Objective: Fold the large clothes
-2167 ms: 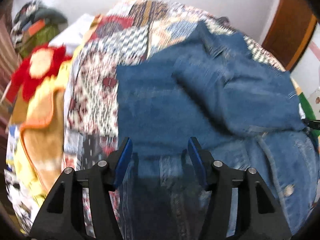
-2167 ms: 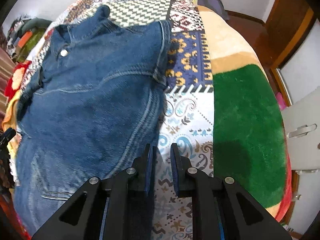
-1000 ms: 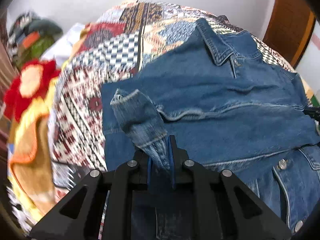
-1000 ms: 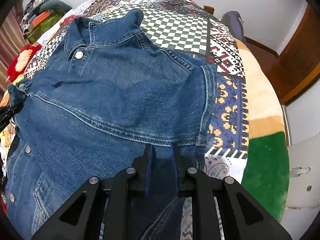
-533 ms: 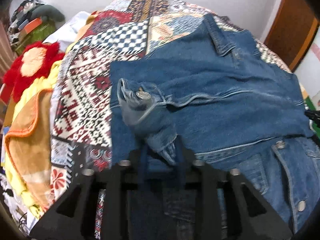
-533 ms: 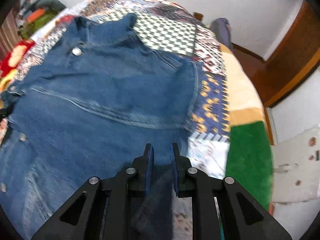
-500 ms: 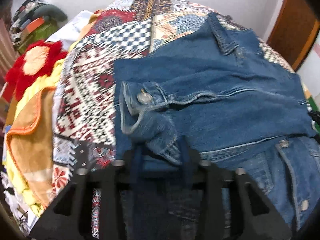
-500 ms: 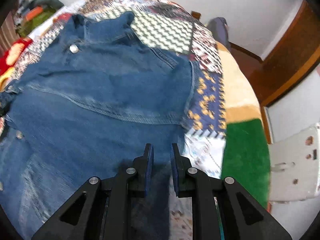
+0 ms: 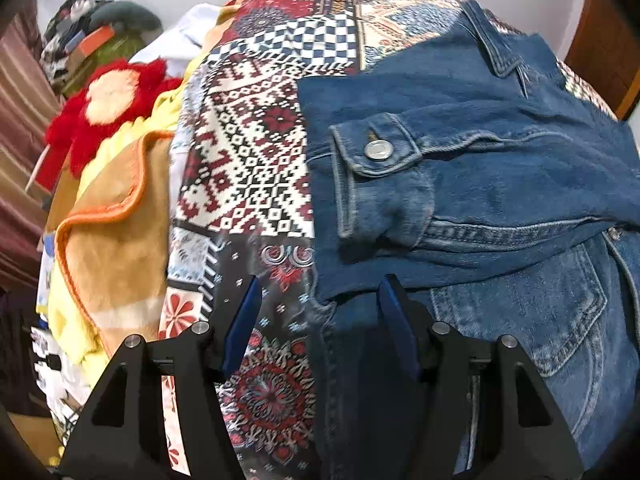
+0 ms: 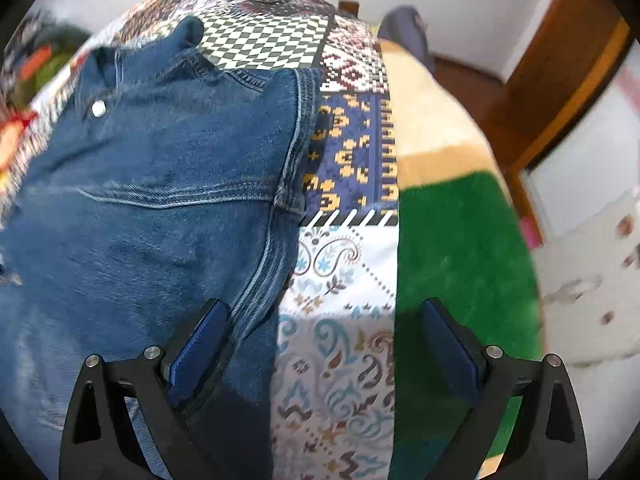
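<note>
Both the left tongs (image 9: pixel 320 316) and right tongs (image 10: pixel 324 340) have just been opening and hold nothing, so next grip the jacket (image 9: pixel 480 200) hem by the bed's (image 9: pixel 248 168) near edge and fold upward

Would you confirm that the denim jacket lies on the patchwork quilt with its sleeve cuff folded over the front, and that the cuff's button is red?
Not quite: the cuff of the denim jacket on the patchwork quilt has a silver metal button, as the left wrist view shows.

Blue denim jacket (image 9: pixel 500 184) lies flat, sleeves folded across.
</note>
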`<state>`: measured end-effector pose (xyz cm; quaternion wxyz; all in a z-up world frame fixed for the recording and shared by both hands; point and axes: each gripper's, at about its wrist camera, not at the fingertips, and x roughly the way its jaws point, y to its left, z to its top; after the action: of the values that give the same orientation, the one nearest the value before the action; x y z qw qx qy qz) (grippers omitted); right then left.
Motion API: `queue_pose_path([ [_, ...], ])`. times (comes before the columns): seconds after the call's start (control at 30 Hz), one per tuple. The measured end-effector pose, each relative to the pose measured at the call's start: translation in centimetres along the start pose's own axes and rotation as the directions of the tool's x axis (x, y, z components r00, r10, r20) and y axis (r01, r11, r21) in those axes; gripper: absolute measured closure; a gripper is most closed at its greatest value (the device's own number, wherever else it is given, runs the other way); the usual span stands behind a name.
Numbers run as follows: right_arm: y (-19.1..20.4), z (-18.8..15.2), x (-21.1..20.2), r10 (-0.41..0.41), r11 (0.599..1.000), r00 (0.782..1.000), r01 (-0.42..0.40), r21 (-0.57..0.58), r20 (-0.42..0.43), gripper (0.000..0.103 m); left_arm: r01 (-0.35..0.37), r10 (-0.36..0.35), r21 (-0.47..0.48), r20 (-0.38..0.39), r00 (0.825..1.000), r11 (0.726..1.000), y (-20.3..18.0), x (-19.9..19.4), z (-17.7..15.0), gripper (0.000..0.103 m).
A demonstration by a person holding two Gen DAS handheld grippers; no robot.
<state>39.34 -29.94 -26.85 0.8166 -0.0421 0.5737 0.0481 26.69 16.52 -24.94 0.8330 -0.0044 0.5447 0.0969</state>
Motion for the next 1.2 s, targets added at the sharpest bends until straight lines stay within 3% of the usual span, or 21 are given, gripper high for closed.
queue_pose_path([
  [0.1,-0.8,0.8,-1.2,0.07,0.997,0.997,-0.071,0.037,0.023,0.007,0.005,-0.004,-0.032,0.034,0.999,0.999,1.1,-1.3,0.9,0.04],
  [0.27,-0.2,2.9,-3.1,0.171,0.984,0.983,-0.174,0.037,0.07,0.007,0.007,-0.001,-0.055,0.107,0.994,0.998,1.9,-2.8,4.2,0.023],
  [0.4,0.3,5.3,-3.2,0.215,0.975,0.973,-0.22,0.042,0.089,0.006,0.065,-0.058,-0.065,0.113,0.992,0.996,2.1,-1.9,7.7,0.016],
  [0.6,-0.6,8.7,-1.4,0.269,0.955,0.959,-0.278,0.102,0.087,0.007,0.149,-0.147,-0.132,0.025,0.989,0.98,2.5,3.4,11.5,0.016],
  [0.7,-1.4,9.7,0.4,0.293,0.943,0.955,-0.298,0.15,0.057,0.007,0.159,-0.163,-0.166,-0.013,0.986,0.973,2.7,5.8,12.4,0.016],
  [0.87,-2.8,11.0,3.5,0.352,0.907,0.936,-0.346,0.238,0.02,0.01,0.215,-0.241,-0.246,-0.082,0.967,0.945,3.3,9.9,13.4,0.016],
  [1.0,-2.5,11.4,5.3,0.389,0.893,0.921,-0.376,0.246,-0.004,0.03,0.309,-0.35,-0.306,-0.087,0.933,0.9,3.5,11.9,13.7,0.025],
  [1.07,-1.9,11.6,5.4,0.363,0.908,0.932,-0.357,0.219,0.014,0.047,0.354,-0.391,-0.328,-0.054,0.919,0.876,3.6,12.2,13.9,0.025],
  [1.1,-1.6,11.8,5.4,0.349,0.916,0.937,-0.346,0.202,0.024,0.064,0.374,-0.413,-0.339,-0.047,0.91,0.863,3.6,12.6,14.1,0.027],
  [1.13,-1.4,12.0,5.6,0.35,0.917,0.937,-0.347,0.194,0.023,0.074,0.389,-0.428,-0.346,-0.043,0.903,0.854,3.6,12.7,14.2,0.032],
  [1.17,-1.2,12.3,5.8,0.349,0.918,0.937,-0.347,0.193,0.024,0.077,0.398,-0.437,-0.348,-0.037,0.899,0.849,3.6,12.8,14.3,0.038],
  [1.2,-1.0,12.6,5.9,0.345,0.92,0.938,-0.345,0.187,0.033,0.081,0.407,-0.446,-0.348,-0.037,0.894,0.845,3.5,12.9,14.6,0.053],
])
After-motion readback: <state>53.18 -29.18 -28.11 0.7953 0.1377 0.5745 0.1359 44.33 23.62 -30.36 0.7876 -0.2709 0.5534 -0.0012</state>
